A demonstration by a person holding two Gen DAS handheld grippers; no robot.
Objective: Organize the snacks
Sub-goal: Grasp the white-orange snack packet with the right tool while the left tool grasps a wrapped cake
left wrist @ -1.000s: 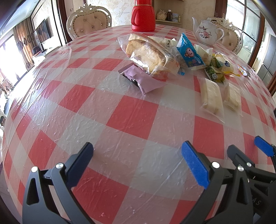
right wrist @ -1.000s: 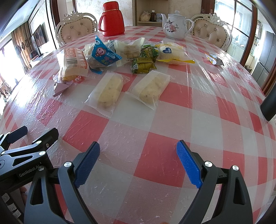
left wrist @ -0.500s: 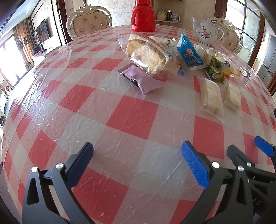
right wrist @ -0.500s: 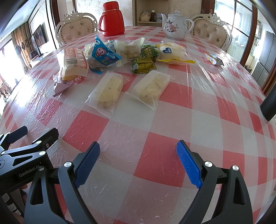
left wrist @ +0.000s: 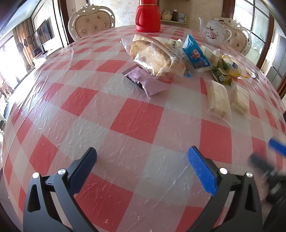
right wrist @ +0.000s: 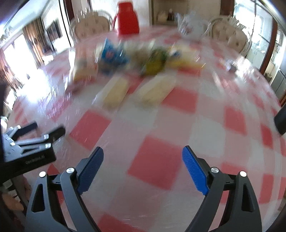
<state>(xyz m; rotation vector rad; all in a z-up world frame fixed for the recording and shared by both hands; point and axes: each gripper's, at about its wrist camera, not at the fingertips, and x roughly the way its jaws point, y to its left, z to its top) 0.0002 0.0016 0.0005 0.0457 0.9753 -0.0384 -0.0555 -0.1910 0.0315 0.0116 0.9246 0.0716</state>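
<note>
A heap of wrapped snacks lies far ahead on the red-and-white checked table (left wrist: 135,121). It holds a clear bread bag (left wrist: 153,57), a purple wrapper (left wrist: 148,82), a blue packet (left wrist: 195,53), green packets (left wrist: 221,75) and two pale cakes in clear wrap (left wrist: 219,98). My left gripper (left wrist: 143,169) stands open above bare cloth near the front edge. My right gripper (right wrist: 143,169) is open too, with nothing between its fingers; its view is blurred. The two pale cakes (right wrist: 116,92) lie ahead of it. Its blurred tip shows at the right edge of the left wrist view.
A red thermos jug (left wrist: 148,16) and a white flowered teapot (left wrist: 213,33) stand at the back of the table. Cream padded chairs (left wrist: 93,22) sit behind it. A small wrapper (left wrist: 251,73) lies at the far right. The left gripper (right wrist: 32,139) shows at left.
The right gripper has started moving forward toward the snacks, so its view is now blurred and the cakes look closer. The left gripper has stayed where it was.
</note>
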